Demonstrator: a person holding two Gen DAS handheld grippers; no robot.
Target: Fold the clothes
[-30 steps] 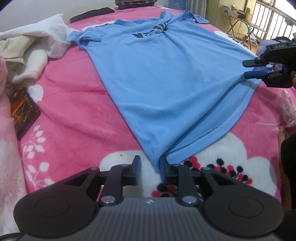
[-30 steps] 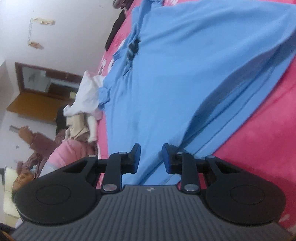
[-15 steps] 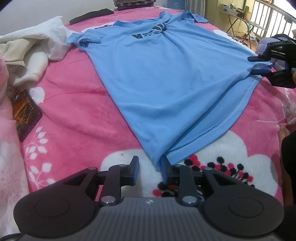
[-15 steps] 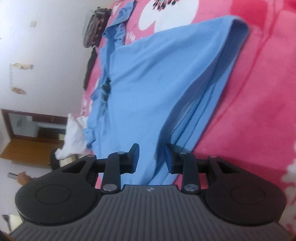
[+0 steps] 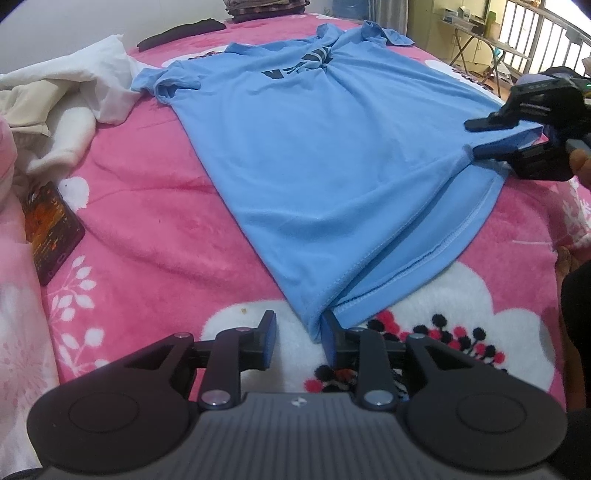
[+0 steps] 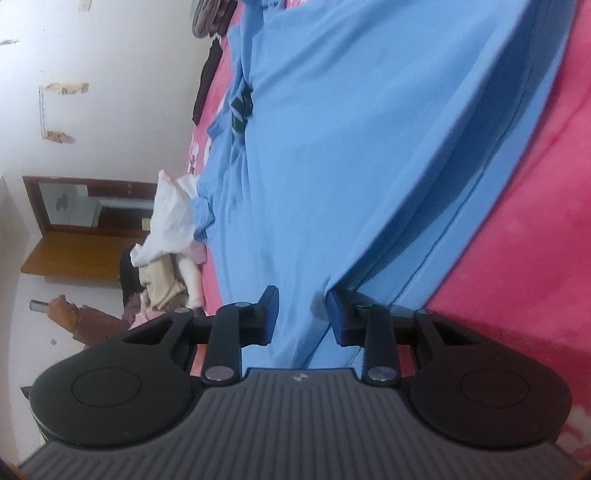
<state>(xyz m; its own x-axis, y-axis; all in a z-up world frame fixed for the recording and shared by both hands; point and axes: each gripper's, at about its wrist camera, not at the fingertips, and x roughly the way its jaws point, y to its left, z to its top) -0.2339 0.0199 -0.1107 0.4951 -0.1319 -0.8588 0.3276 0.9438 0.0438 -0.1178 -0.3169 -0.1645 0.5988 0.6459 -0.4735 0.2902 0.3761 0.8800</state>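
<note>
pink floral blanket [image 5: 155,236], blue t-shirt [image 5: 332,155] spread flat, hem rumpled

A bed covered by a pink blanket [image 5: 155,236] with white flower prints fills the room. A pale wall [image 6: 110,74] with peeling patches is seen, and a wood-framed mirror [image 6: 70,203] is mounted on it. Daylight is admitted through a barred window [image 5: 535,33], beside which a folding table [image 5: 476,40] is set.

Home bedroom, pink floral blanket [image 5: 155,236], wooden door [image 6: 74,236]
</note>
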